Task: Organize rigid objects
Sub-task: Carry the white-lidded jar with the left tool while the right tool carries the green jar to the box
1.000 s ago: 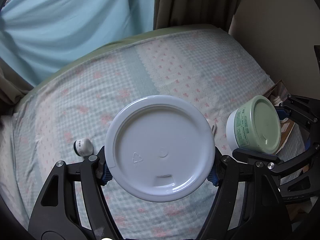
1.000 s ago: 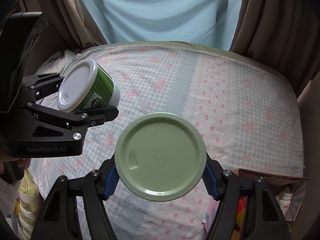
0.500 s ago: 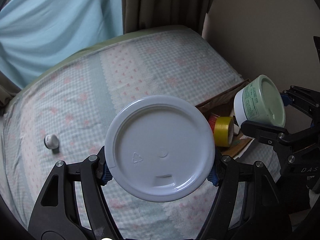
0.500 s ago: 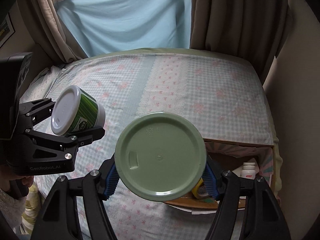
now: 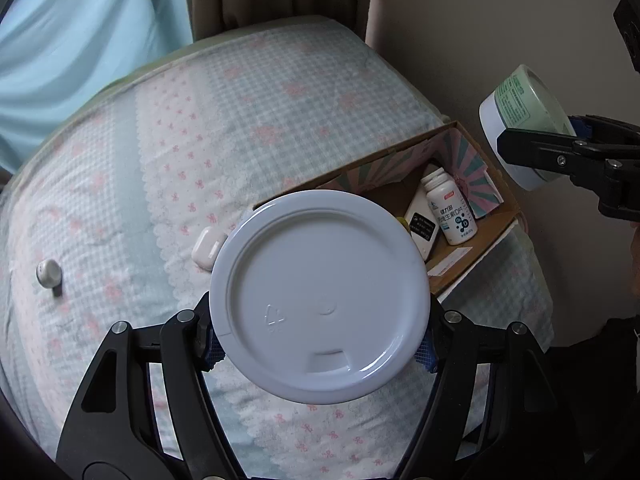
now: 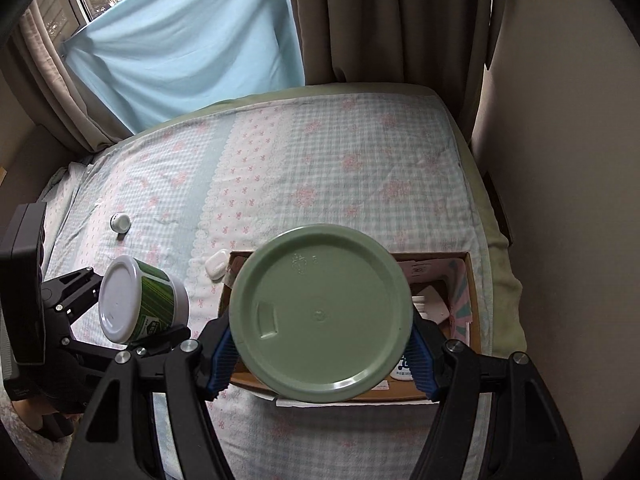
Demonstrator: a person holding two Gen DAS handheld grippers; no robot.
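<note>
My left hand-held gripper (image 5: 320, 354) grasps a white-lidded round plastic tub (image 5: 320, 300) above the checked bed (image 5: 248, 112); my right hand-held gripper (image 6: 322, 354) grasps a green-lidded round tub (image 6: 322, 314) over the open cardboard box (image 6: 474, 304).

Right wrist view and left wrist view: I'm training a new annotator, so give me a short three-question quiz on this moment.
1. True or false: the right gripper holds a tub with a green lid.
2. Which lies on the bedspread, outside the cardboard box?
A. white supplement bottle
B. white earbud case
C. tub with a white lid
3. Fill in: the left gripper has its jaws shut on the tub with a ____ lid.

Key: 1 true; 2 B; 3 white.
</note>
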